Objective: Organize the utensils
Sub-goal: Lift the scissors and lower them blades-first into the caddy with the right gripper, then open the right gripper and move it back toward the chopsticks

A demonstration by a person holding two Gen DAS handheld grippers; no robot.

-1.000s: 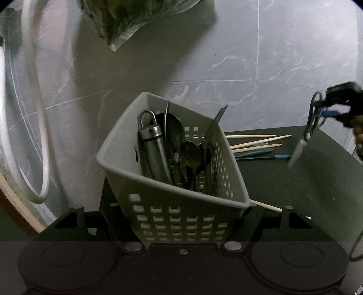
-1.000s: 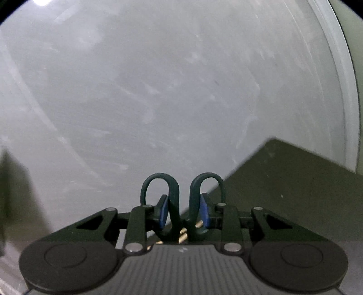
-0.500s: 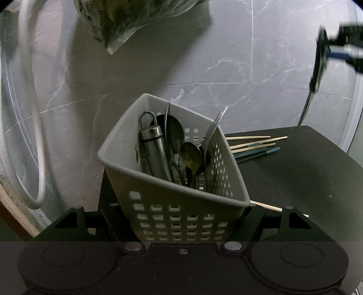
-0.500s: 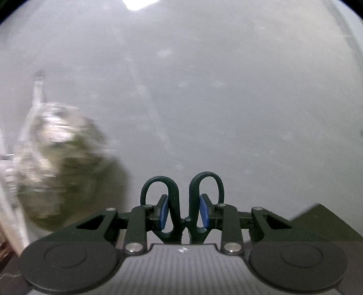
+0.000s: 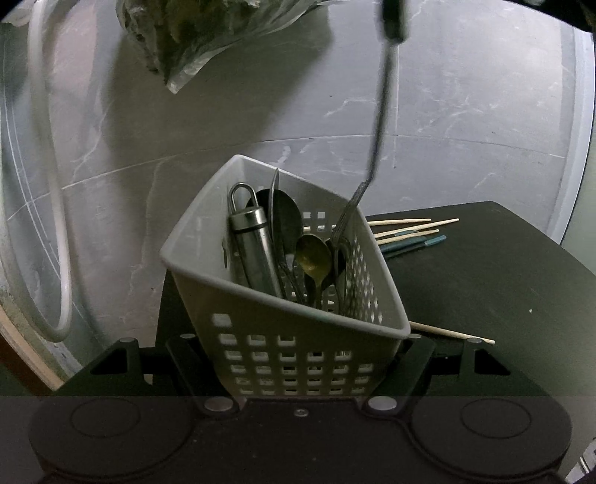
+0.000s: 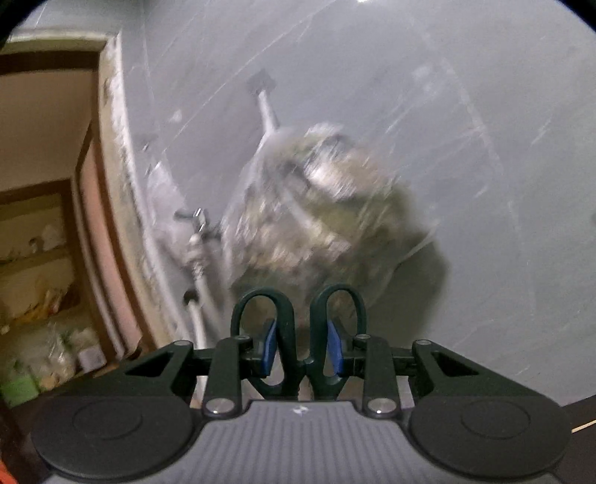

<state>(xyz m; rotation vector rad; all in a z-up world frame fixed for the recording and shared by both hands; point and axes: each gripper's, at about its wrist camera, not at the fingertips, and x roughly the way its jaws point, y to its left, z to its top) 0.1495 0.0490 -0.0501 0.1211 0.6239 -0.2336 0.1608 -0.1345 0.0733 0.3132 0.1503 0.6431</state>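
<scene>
A grey perforated basket [image 5: 283,331] sits between my left gripper's [image 5: 298,350] fingers, which are shut against its two sides. It holds a metal cylinder with a loop [image 5: 253,253], spoons [image 5: 314,260] and a fork [image 5: 346,219]. My right gripper [image 6: 301,350] is shut on the dark handles of a pair of scissors [image 6: 285,335]. In the left wrist view the scissors [image 5: 380,111] hang blade down, blurred, above the basket's right side. Several chopsticks [image 5: 409,227] lie on the dark table [image 5: 484,279] behind the basket.
One more chopstick [image 5: 450,331] lies by the basket's right corner. A clear plastic bag of greenish stuff [image 5: 208,33] hangs on the grey marble wall above. A white hose [image 5: 56,186] loops down at the left. The right wrist view shows a tap [image 6: 197,223] and shelves [image 6: 37,260].
The scissors in my right gripper rose from above the table's right edge and swung left, now over the basket. The right view turned toward the bag and shelves. The left gripper stayed put.
</scene>
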